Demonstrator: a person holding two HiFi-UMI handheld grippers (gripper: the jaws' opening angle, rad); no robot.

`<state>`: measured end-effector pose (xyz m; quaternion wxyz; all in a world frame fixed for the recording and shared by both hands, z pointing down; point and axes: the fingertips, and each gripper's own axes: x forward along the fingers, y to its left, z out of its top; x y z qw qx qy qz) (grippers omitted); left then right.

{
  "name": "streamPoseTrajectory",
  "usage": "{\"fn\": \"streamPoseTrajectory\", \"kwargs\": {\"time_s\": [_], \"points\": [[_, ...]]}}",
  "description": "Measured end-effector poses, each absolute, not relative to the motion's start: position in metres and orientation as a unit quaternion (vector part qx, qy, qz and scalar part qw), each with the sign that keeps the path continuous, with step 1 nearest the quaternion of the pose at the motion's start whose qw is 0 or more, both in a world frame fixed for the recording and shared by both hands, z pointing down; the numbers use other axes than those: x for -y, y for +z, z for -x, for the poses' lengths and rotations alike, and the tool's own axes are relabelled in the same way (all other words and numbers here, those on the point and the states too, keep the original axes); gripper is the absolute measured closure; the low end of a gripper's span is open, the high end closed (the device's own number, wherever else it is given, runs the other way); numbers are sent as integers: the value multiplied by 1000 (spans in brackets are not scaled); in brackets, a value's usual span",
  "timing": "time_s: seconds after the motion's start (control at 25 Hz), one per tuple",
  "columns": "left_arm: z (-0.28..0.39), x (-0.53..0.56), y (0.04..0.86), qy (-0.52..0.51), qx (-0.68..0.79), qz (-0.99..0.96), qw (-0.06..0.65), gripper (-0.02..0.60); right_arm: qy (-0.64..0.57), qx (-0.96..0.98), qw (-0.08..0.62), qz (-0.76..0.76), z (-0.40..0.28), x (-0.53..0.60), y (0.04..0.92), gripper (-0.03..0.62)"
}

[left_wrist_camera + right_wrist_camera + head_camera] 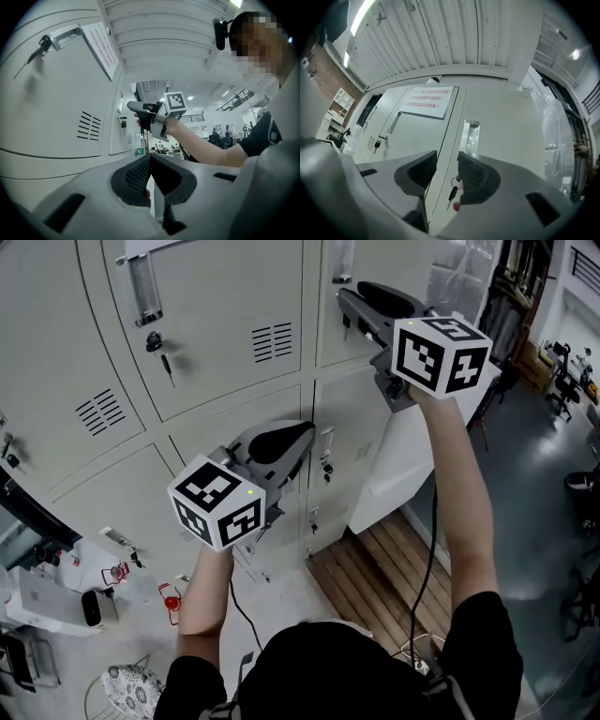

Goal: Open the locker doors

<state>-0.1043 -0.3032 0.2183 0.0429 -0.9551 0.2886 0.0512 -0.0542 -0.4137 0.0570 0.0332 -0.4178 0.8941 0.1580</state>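
Lockers (220, 329) run off the head view's top and left edges, and the left gripper (302, 435) covers part of a lower door. The white panel (403, 460) under the right arm may be a door or the cabinet side, can't tell. Lockers are pale grey with vent slots and keys (167, 362) in the locks. Facing doors look closed. Left gripper's jaws are together, empty. Right gripper (446, 164) is up at the top right door, jaws apart, clamping nothing.

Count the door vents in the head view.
2: upper vent on the middle door; lower vent on the left door. Others may be hidden.
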Motion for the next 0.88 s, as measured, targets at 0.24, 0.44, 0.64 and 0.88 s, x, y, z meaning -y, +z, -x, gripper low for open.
{"fn": "streamPoseTrajectory", "kwargs": {"time_s": [0.24, 0.44, 0.64, 0.88], "points": [[109, 307, 217, 38, -294, 953, 54, 565, 161, -889, 37, 426, 61, 433, 38, 423], [108, 305, 216, 35, -292, 954, 59, 565, 149, -887, 28, 436, 66, 449, 25, 398], [109, 303, 219, 35, -291, 954, 60, 565, 142, -878, 20, 457, 67, 463, 22, 391], [113, 303, 224, 36, -293, 954, 53, 565, 120, -880, 16, 460, 70, 475, 28, 393]]}}
